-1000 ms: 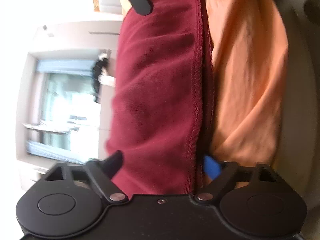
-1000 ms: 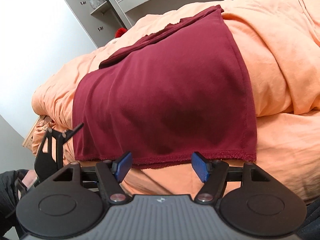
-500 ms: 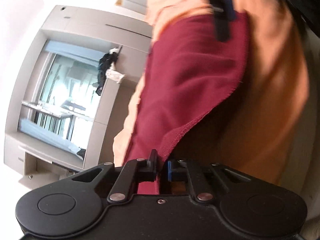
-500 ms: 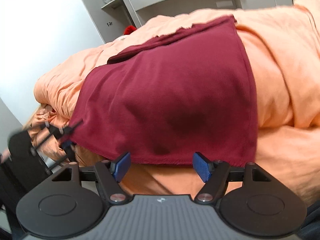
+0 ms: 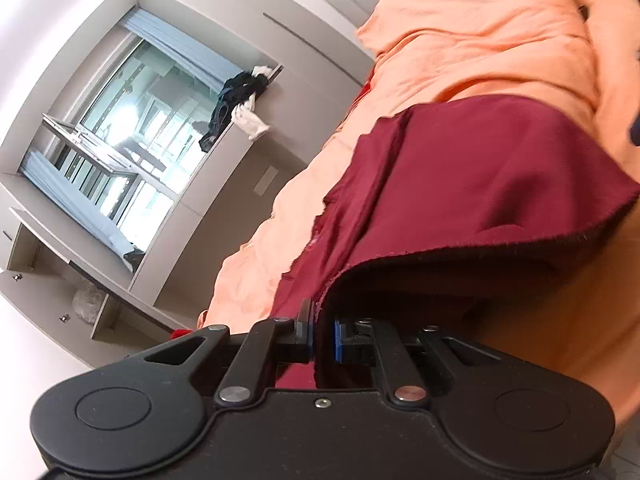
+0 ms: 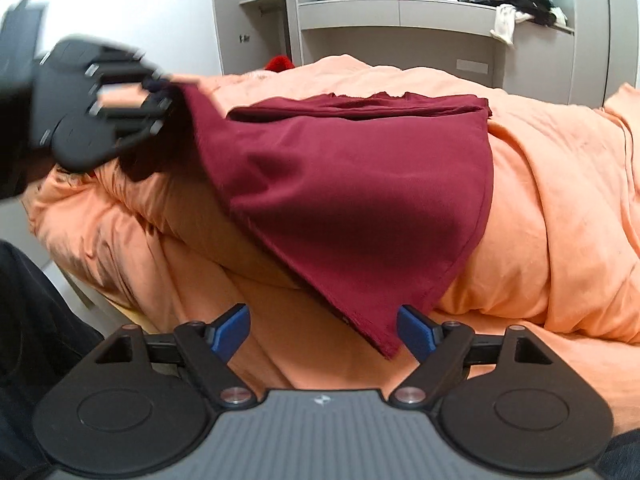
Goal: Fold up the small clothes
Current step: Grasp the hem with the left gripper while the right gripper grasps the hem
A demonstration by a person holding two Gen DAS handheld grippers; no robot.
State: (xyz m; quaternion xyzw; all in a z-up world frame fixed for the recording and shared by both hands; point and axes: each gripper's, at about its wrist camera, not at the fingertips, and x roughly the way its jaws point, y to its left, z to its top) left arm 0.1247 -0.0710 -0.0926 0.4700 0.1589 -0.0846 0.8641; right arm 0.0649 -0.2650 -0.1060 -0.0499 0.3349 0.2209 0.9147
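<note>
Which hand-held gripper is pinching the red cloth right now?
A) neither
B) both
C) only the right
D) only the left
D: the left gripper is shut on the red cloth's edge, while the right gripper stands open around a hanging corner.

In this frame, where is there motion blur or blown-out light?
Right wrist view: left tool smeared by motion, the cloth and right tool sharp. Left wrist view: window washed out by glare, cloth soft but readable.
</note>
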